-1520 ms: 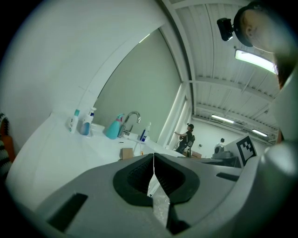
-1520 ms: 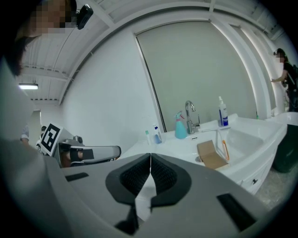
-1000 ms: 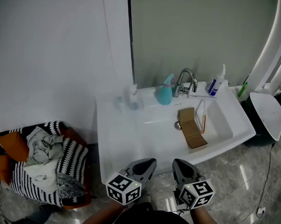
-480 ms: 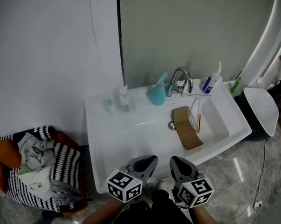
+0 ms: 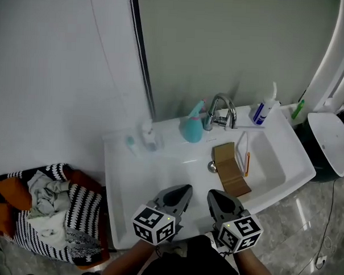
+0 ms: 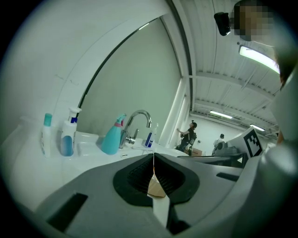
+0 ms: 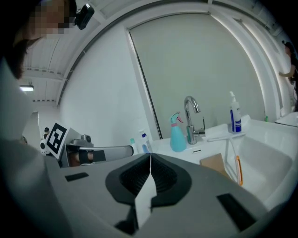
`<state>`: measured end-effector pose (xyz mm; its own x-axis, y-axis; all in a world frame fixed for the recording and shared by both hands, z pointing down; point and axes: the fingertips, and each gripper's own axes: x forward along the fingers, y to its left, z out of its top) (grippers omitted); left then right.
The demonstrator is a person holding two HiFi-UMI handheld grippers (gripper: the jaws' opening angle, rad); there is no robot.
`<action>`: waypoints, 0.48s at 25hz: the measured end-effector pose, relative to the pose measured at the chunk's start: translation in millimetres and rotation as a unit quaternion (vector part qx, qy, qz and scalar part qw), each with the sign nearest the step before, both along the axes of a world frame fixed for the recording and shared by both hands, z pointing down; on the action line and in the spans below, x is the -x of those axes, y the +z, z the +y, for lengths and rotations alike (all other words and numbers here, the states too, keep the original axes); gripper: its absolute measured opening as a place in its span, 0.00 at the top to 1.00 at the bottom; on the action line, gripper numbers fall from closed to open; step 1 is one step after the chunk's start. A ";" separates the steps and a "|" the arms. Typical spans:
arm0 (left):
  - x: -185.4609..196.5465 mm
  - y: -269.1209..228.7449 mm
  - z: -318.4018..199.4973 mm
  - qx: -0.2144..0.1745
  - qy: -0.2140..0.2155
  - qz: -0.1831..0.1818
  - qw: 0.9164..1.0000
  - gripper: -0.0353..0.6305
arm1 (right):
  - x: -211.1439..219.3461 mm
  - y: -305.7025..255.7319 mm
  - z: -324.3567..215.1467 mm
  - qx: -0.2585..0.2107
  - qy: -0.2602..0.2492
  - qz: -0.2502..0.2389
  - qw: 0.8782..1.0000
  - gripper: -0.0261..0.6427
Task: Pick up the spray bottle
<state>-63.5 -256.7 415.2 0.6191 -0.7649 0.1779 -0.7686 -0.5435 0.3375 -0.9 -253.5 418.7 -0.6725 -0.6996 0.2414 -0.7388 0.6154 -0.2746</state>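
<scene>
Your left tool (image 5: 184, 189) was clenched with nothing between its jaws, and your right tool (image 5: 211, 194) was likewise clenched and empty. Both hung side by side over the near rim of the sink (image 5: 117, 177), pointed toward its back ledge. Judged from this arrangement, the step in hand was the approach, since neither tool had made contact with the spray bottle (image 5: 192, 128). That bottle stood upright on the back ledge, just left of the tap (image 5: 221, 106) and well apart from both tools. It showed a teal, cone-shaped body, broad at the base and narrowing upward, with a pink collar under a teal trigger head. A smaller clear bottle (image 5: 150, 134) stood further left on the same ledge and should not have been taken for the target. The next move probably called for you to select one tool, release its jaws wide before arrival, carry it across the basin, and set one pad on each side of the body, clear of the tap. Because the body tapered, a grasp near the neck would likely have held more securely than one at the base.
</scene>
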 end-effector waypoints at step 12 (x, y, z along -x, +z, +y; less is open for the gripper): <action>-16.0 -6.5 -85.9 -0.016 -0.023 -0.013 1.000 0.93 | -24.7 1.7 -63.2 0.004 -0.018 0.003 1.000 0.95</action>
